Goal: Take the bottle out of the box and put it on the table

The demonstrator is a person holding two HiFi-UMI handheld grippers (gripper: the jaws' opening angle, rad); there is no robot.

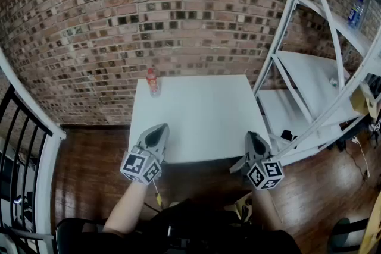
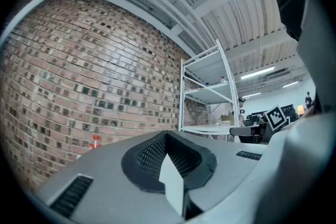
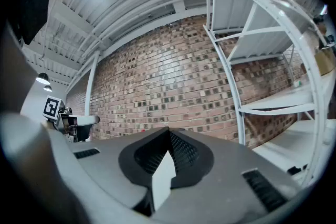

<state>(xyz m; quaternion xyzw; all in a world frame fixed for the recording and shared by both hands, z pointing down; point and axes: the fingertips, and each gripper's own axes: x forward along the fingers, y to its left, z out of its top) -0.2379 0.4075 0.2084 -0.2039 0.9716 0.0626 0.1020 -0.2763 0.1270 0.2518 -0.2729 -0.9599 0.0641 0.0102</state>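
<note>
Far ahead of the left gripper (image 1: 159,129) and right gripper (image 1: 255,137), both pressed together and empty, the bottle (image 1: 153,81) stands at the table's (image 1: 202,122) far edge.

Nothing readable right now: the marker cube (image 1: 141,166) on the left tool (image 1: 159,129) and the one on the right tool (image 1: 253,136) show only black-and-white square patterns, no letters or digits, and the label on the bottle (image 1: 153,81) on the surface (image 1: 202,116) is too small to read.
</note>
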